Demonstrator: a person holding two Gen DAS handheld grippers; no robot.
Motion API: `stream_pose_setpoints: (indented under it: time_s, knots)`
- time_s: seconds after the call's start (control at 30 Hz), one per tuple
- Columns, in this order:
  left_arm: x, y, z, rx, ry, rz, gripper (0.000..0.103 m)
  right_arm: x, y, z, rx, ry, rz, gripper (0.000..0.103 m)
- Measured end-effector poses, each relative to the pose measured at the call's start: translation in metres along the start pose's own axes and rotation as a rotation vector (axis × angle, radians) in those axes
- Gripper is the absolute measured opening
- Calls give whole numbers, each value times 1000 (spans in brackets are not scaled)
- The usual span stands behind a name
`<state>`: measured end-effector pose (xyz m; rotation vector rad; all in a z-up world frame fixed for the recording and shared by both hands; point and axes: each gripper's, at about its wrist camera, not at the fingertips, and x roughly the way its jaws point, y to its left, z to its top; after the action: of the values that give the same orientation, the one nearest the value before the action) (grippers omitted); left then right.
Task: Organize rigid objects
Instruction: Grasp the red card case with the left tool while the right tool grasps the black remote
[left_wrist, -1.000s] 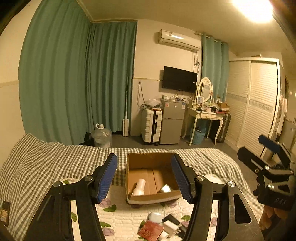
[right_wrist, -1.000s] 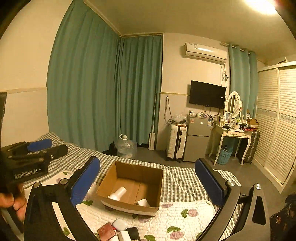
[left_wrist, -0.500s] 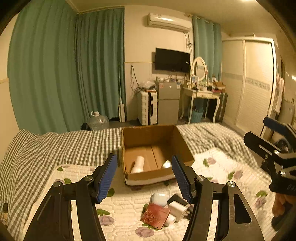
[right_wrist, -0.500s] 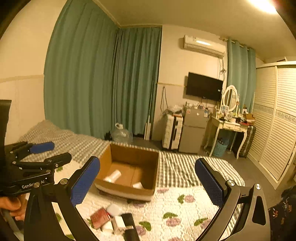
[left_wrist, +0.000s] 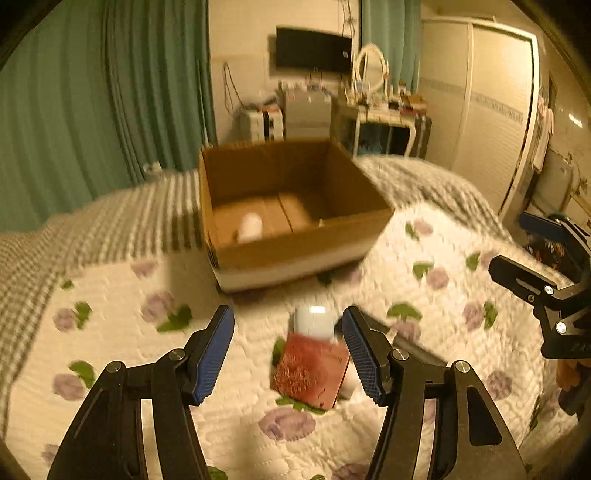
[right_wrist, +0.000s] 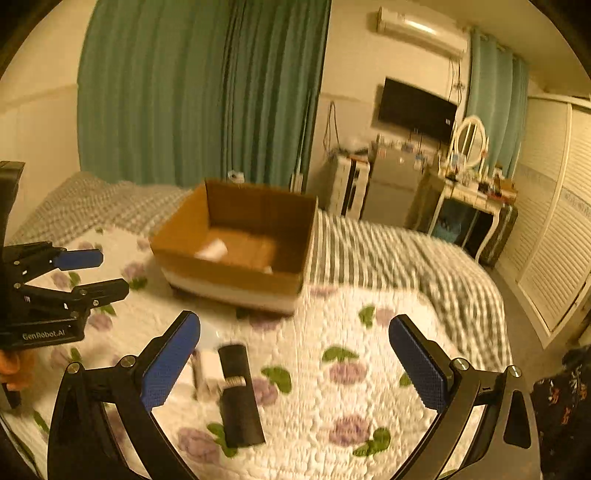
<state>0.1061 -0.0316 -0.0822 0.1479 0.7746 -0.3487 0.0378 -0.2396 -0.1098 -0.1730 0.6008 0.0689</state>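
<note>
Two handheld black grippers with blue ribbed pads hover over a bed covered by a white quilt printed with purple flowers and green leaves, where an open brown cardboard box with a white band along its base sits against a grey-and-white checked blanket. The left gripper has its fingers spread wide and grips nothing; between them on the quilt lie a small white rounded case and, touching it on the near side, a flat reddish-brown square packet. The right gripper is opened wider still and is likewise empty, poised above a long black rectangular object with a pale band across its middle beside a blurred white item. Inside the box rests a white cylindrical bottle lying on its side. The left gripper's body reads "GenRobot.AI" in the right wrist view. Motion blur hides finer lettering on the objects.
</note>
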Motion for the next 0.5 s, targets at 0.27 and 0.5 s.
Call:
stream_pose_setpoints:
  time_s: [0.27, 0.5]
  knots:
    - [51, -7, -32, 58, 179, -121, 64, 47, 4, -35, -7, 133, 41, 100]
    - [83, 3, -46, 6, 293, -245, 64, 85, 16, -63, -50, 259, 57, 100]
